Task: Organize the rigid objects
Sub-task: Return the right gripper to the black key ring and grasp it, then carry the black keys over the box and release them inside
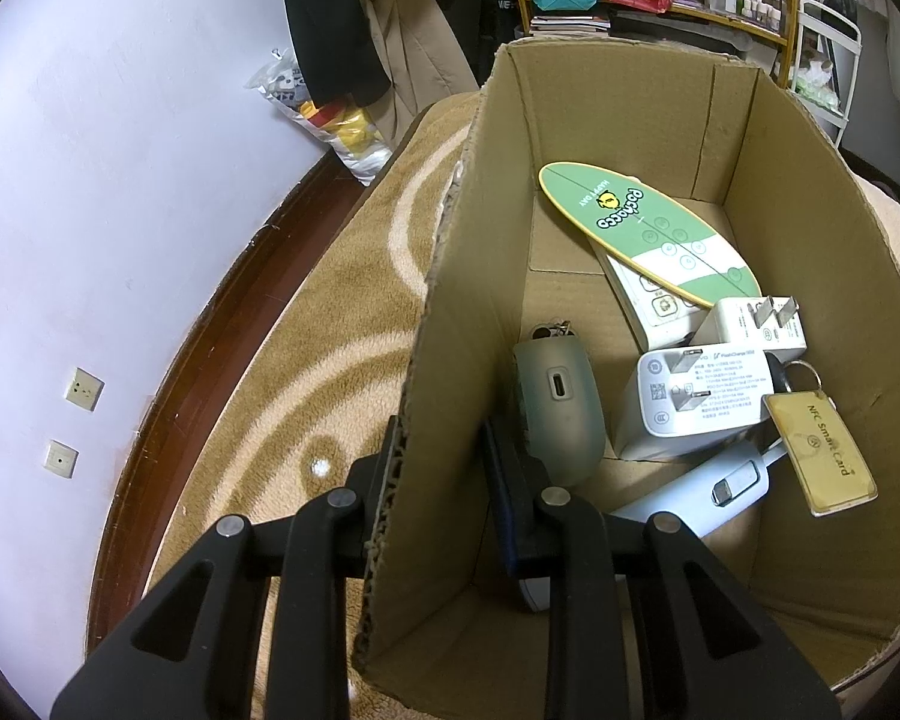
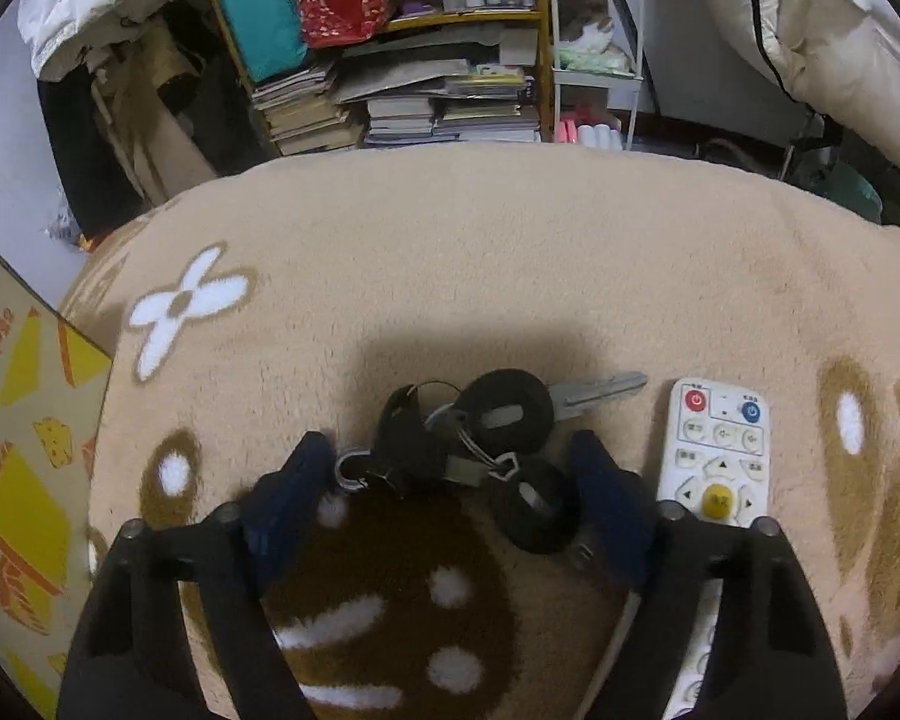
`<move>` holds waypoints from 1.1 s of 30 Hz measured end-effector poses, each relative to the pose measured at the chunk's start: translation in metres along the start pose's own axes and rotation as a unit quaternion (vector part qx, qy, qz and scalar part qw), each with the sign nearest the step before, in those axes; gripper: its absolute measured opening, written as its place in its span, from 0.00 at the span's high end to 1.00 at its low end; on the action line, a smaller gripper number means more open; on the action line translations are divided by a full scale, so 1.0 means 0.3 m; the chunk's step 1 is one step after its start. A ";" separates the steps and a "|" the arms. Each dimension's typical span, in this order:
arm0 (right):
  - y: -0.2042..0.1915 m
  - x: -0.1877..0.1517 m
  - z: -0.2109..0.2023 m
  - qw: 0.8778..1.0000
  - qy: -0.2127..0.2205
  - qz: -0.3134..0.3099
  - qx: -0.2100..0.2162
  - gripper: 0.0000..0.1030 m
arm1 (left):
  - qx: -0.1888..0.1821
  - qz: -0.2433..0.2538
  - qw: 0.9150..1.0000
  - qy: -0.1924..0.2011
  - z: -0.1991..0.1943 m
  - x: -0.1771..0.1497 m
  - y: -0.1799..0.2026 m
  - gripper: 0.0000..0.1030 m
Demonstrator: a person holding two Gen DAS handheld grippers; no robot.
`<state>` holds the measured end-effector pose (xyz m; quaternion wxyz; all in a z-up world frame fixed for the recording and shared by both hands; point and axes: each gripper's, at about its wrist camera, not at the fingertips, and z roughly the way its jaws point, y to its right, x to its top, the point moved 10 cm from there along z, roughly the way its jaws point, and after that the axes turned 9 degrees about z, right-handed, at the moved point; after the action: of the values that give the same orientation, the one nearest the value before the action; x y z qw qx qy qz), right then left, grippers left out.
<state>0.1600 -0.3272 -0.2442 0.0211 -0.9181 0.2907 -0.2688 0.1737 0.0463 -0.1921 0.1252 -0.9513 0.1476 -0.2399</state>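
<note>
A cardboard box (image 1: 810, 252) stands on the plush blanket in the left wrist view. It holds a green oval remote (image 1: 648, 228), two white chargers (image 1: 690, 408), a grey case (image 1: 561, 402), a light blue power bank (image 1: 708, 492) and a yellow NFC card tag (image 1: 822, 450). My left gripper (image 1: 441, 456) straddles the box's near wall, narrowed. Its outer finger rests against the cardboard, and a gap shows on the inner side. In the right wrist view my right gripper (image 2: 453, 468) stands open over a bunch of black-headed keys (image 2: 480, 432) lying between its fingers. A white remote (image 2: 717, 450) lies just to its right.
The beige blanket (image 2: 450, 240) with brown and white patterns covers the surface. The box's printed outer side (image 2: 24, 450) shows at the left of the right wrist view. Shelves of books (image 2: 402, 102), bags and hanging clothes (image 1: 342, 12) crowd the back. A lilac wall (image 1: 90, 180) lies to the left.
</note>
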 end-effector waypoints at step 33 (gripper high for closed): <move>-0.183 0.072 -0.267 0.993 0.088 -0.051 0.060 0.83 | 0.005 0.002 1.000 0.000 0.000 0.003 0.010 0.76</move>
<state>0.1631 -0.2840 -0.1546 0.0366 -0.9016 0.2279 -0.3659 0.1739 0.0433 -0.1925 0.1300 -0.9504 0.1484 -0.2403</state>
